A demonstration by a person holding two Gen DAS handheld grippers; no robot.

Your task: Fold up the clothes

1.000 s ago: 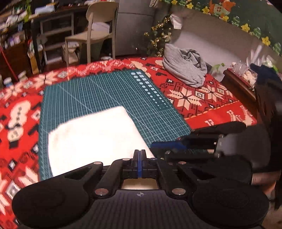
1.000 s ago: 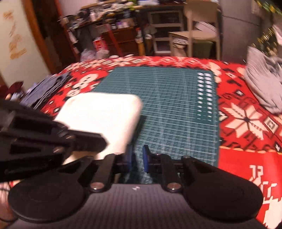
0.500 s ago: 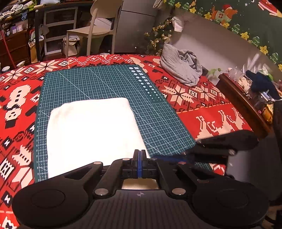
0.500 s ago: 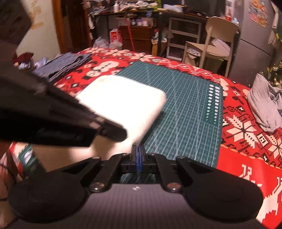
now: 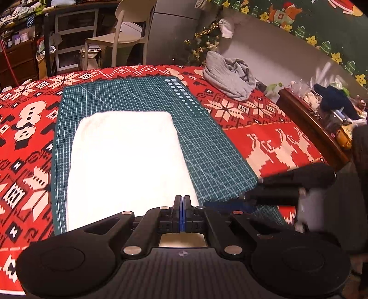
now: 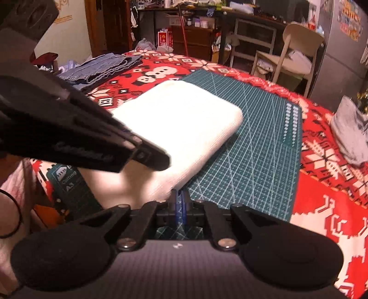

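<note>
Beyond my table's red patterned cloth (image 5: 264, 128) stands a cream chair (image 5: 124, 30), w/ a dark desk and drawer unit (image 5: 69, 39) just left of it and a grey fridge (image 5: 174, 32) right beside it. A small tinsel tree (image 5: 202, 43) sits right of the chair, by a green Xmas hanging (image 5: 299, 20); light's dim, warm.

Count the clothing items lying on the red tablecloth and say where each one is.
3: a folded white garment on the green cutting mat; a crumpled grey garment at the far right; folded blue-grey clothes at the far left. Others may lie out of view.
</note>
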